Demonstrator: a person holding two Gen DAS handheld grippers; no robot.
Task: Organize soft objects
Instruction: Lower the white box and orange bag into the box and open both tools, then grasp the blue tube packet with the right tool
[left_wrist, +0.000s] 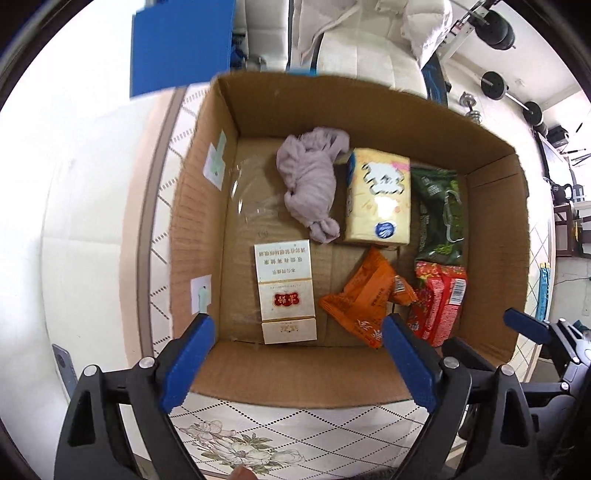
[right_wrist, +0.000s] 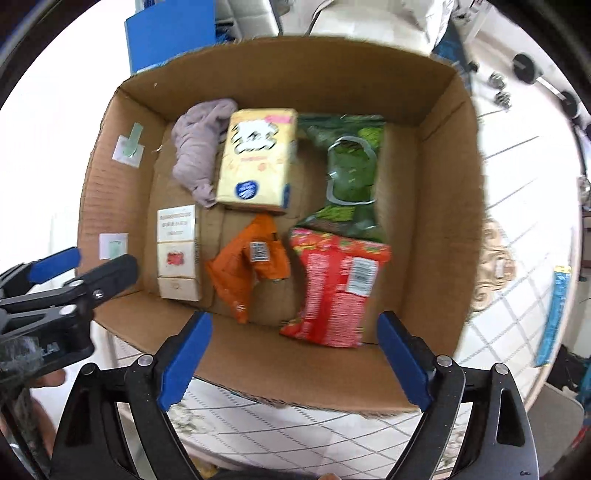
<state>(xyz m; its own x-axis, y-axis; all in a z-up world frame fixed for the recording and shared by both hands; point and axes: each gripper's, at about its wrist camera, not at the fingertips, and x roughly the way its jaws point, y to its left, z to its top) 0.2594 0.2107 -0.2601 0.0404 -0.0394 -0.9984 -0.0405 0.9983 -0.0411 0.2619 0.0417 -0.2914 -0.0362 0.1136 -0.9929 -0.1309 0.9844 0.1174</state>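
My left gripper (left_wrist: 297, 347) and right gripper (right_wrist: 295, 343) hover spread wide, empty, above the cardboard box (left_wrist: 491, 206); height seems similar.

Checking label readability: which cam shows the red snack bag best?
Right wrist. The red snack bag lies whole between the open right claw fingers, barcode visible. In the left wrist view it sits off to the side, partly hidden behind a claw finger.

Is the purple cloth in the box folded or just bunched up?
Bunched up. The purple cloth lies crumpled and twisted on the floor of the cardboard box, touching the yellow tissue pack, with no flat folds.
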